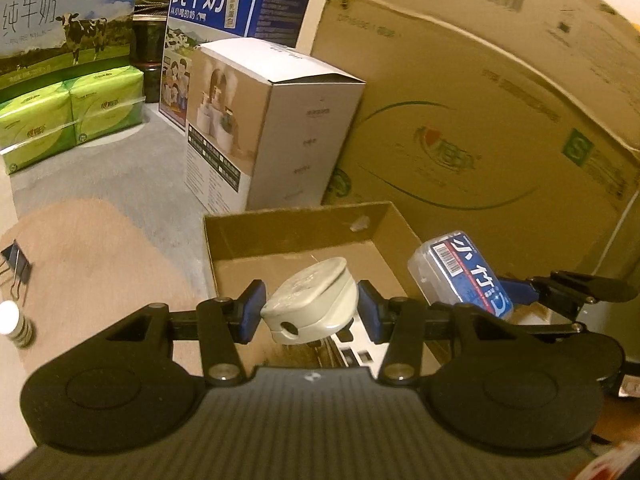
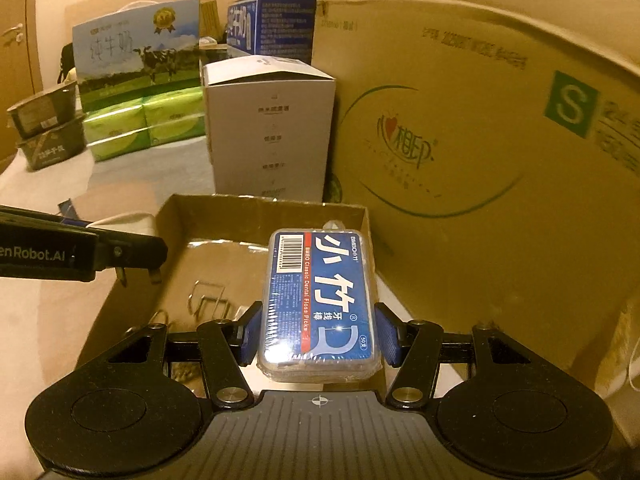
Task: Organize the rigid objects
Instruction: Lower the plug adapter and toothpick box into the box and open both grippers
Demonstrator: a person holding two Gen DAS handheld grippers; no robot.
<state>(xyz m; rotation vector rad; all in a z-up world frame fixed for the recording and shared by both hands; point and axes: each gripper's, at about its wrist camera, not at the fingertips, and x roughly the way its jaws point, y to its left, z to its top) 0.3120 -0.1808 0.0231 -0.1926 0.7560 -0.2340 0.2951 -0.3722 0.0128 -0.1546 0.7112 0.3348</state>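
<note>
My left gripper [image 1: 312, 312] is shut on a white power plug [image 1: 310, 306] and holds it over the near edge of a shallow open cardboard box [image 1: 288, 232]. My right gripper [image 2: 318, 338] is shut on a clear case of blue dental floss picks [image 2: 320, 304], held above the same cardboard box [image 2: 248, 210]. The floss case also shows in the left wrist view [image 1: 460, 276], with the right gripper's fingers [image 1: 520, 288] beside it. The left gripper shows in the right wrist view [image 2: 100, 256] with the plug's prongs [image 2: 154, 276] under it. Wire clips [image 2: 208, 300] lie in the box.
A white appliance box [image 1: 276, 128], a large brown carton [image 1: 480, 120], milk cartons [image 1: 224, 20] and green tissue packs [image 1: 68, 116] stand behind. A black binder clip [image 1: 18, 268] and a small white-capped bottle [image 1: 14, 320] sit on the table at left.
</note>
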